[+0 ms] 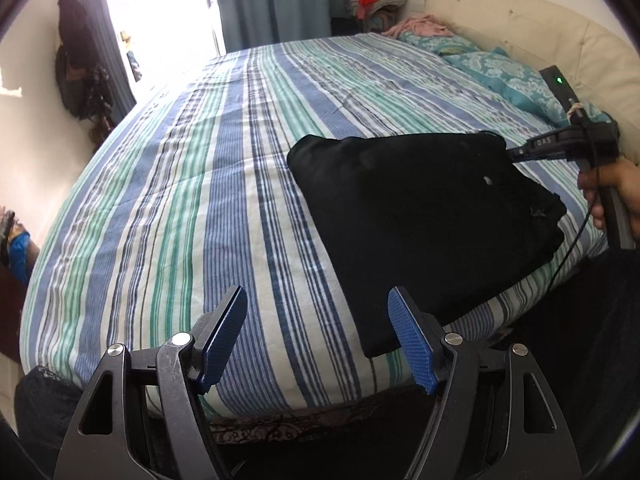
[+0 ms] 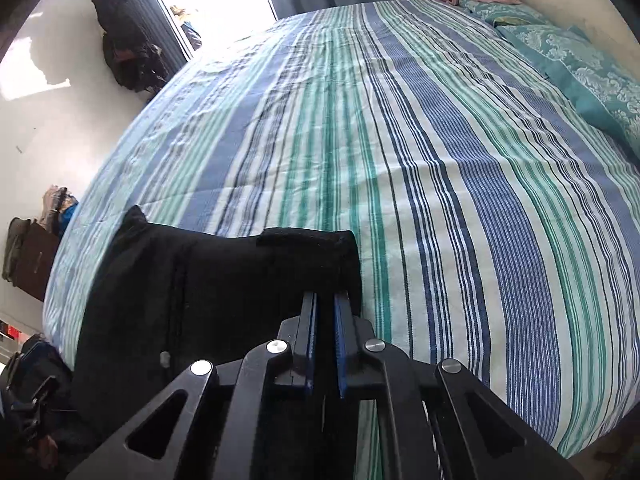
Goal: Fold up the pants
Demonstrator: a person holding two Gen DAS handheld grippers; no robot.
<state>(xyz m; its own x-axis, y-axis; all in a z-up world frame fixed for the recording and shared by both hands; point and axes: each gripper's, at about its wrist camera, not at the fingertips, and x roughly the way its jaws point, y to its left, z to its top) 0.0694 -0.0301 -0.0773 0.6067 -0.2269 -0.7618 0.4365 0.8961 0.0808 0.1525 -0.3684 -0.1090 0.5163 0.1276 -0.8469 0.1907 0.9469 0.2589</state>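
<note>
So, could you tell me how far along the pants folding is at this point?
Mostly done: the black pants already lie as a compact folded bundle on the striped bed. In hand: the right gripper is clamped on one edge. The left gripper is open and empty. Left: release, perhaps tidy.

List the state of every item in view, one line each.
Pants: folded into a compact black stack, lying on the bed near its edge.
Left gripper: open, holding nothing, above the bedspread.
Right gripper: shut on the pants' corner.
Bedspread: spread flat, lightly wrinkled.
Curtain: drawn aside from the bright doorway.
</note>
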